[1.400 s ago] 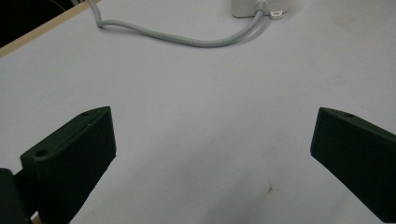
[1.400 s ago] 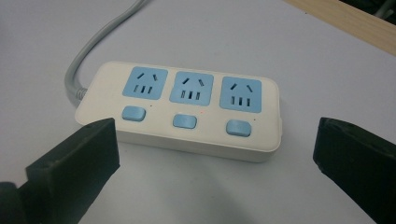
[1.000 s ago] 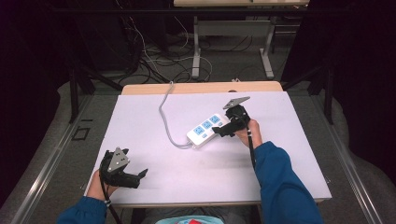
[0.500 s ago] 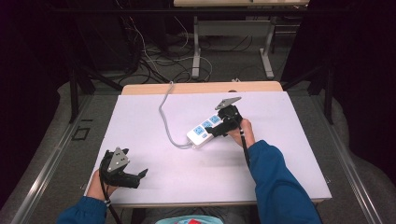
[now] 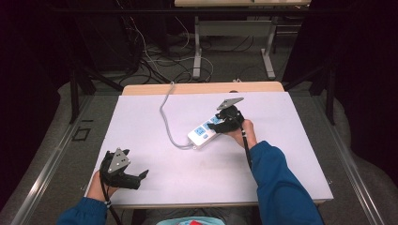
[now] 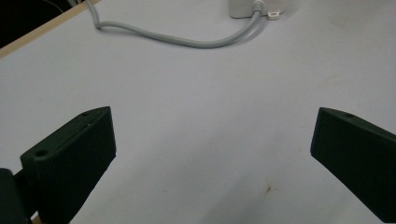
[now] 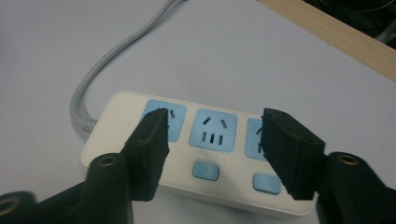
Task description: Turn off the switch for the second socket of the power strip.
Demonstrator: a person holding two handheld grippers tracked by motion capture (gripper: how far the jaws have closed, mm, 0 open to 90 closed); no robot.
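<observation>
A white power strip (image 5: 205,134) with blue sockets and blue switches lies near the middle of the white tabletop (image 5: 291,154); its grey cable (image 5: 164,117) curves off toward the far edge. My right gripper (image 5: 220,125) hangs over the strip's far end. In the right gripper view its jaws (image 7: 212,119) have just been closing. They now stand half apart above the strip (image 7: 210,140), straddling the middle socket, with nothing pressed between the pads. My left gripper (image 5: 141,178) rests at the near left, jaws wide open (image 6: 214,116) over bare table.
A wooden strip (image 5: 202,88) runs along the table's far edge, with dark floor, cables and table legs beyond it. The left gripper view catches the cable (image 6: 187,42) and the strip's end (image 6: 257,7) far ahead.
My right gripper has shifted left over the power strip and its jaws have narrowed from wide open to about half. The left gripper has stayed put.
</observation>
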